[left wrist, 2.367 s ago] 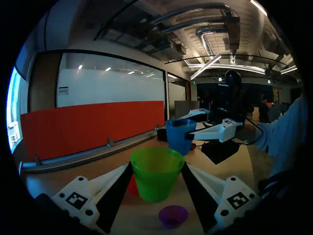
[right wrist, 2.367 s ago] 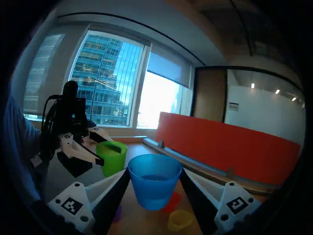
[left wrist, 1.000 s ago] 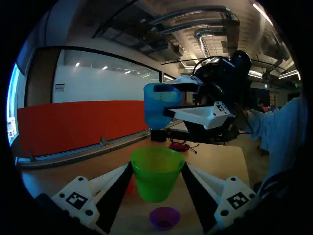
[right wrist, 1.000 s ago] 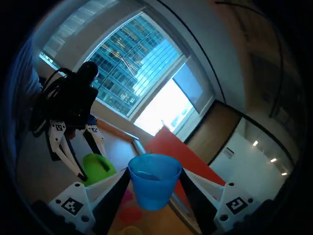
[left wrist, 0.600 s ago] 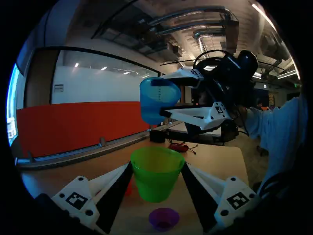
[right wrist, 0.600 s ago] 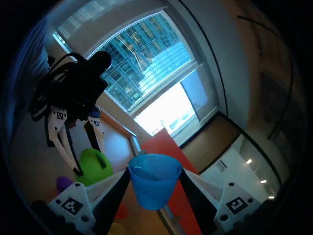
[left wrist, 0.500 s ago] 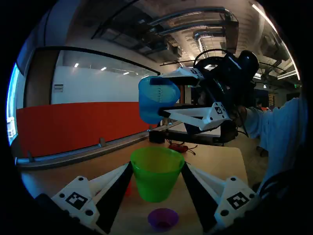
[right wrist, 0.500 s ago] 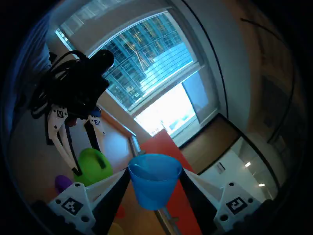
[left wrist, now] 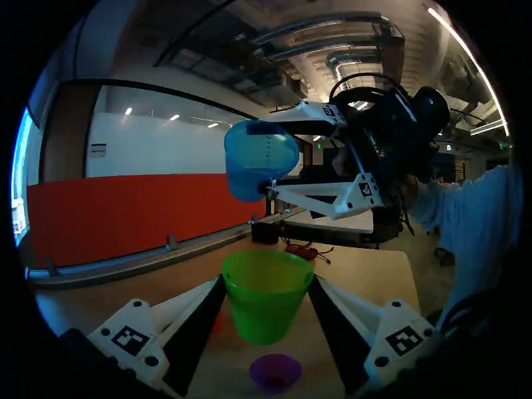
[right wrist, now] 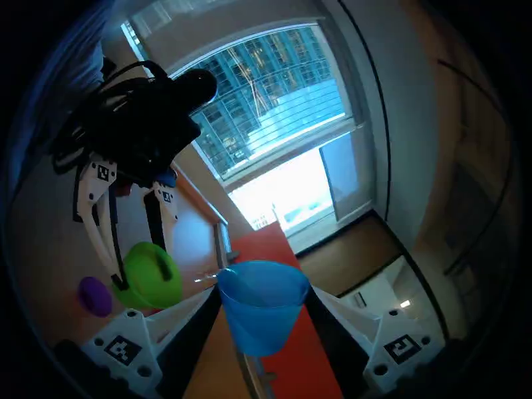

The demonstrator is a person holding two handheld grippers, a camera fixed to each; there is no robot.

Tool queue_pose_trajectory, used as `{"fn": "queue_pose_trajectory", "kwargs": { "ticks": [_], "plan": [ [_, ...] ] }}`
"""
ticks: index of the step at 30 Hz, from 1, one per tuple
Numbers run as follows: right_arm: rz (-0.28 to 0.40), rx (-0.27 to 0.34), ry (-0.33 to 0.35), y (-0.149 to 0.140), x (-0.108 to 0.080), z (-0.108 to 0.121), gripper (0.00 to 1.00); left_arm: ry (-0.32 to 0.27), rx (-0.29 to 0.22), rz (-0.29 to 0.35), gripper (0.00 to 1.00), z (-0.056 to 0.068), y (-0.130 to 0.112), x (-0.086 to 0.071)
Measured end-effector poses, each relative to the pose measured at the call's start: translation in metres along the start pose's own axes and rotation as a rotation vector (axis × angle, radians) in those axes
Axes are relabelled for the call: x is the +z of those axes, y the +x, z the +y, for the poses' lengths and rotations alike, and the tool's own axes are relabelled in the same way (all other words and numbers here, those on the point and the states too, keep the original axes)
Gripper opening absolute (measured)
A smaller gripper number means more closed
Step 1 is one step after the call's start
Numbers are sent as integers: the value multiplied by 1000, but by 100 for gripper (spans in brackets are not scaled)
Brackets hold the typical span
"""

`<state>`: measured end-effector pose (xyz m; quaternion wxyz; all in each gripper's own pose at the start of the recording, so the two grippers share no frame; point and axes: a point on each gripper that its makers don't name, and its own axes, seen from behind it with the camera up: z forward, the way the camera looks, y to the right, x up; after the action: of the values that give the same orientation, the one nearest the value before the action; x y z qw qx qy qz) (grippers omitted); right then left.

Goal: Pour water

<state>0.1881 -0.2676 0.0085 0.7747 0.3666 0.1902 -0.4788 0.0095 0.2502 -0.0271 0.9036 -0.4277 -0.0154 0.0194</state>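
- The right tongs (right wrist: 263, 299) pinch a blue cup (left wrist: 259, 166), which hangs tilted at upper centre of the left gripper view.
- The left tongs (left wrist: 266, 287) pinch a green cup (left wrist: 267, 306) at lower centre, upright, its mouth open below the blue cup; whether it rests on the worktop (left wrist: 372, 266) cannot be told.
- A small purple cup (left wrist: 274, 372) sits at the bottom of the frame.
- Whether water is running yet cannot be told.
- The pour likely goes best with the blue lip centred over the green mouth, tilt added slowly and the green cup held level; a rushed tip risks a splash.
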Motion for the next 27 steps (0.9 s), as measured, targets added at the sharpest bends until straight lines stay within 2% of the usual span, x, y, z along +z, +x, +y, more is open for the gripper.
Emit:
{"fn": "queue_pose_trajectory", "kwargs": {
  "ticks": [14,27],
  "plan": [
    [-4,-87,-29,0,3,18,91,-10,2,1,87,3,0,1],
    [-7,-159,-40,3,4,26,91,-15,2,1,87,3,0,2]
  ]
}}
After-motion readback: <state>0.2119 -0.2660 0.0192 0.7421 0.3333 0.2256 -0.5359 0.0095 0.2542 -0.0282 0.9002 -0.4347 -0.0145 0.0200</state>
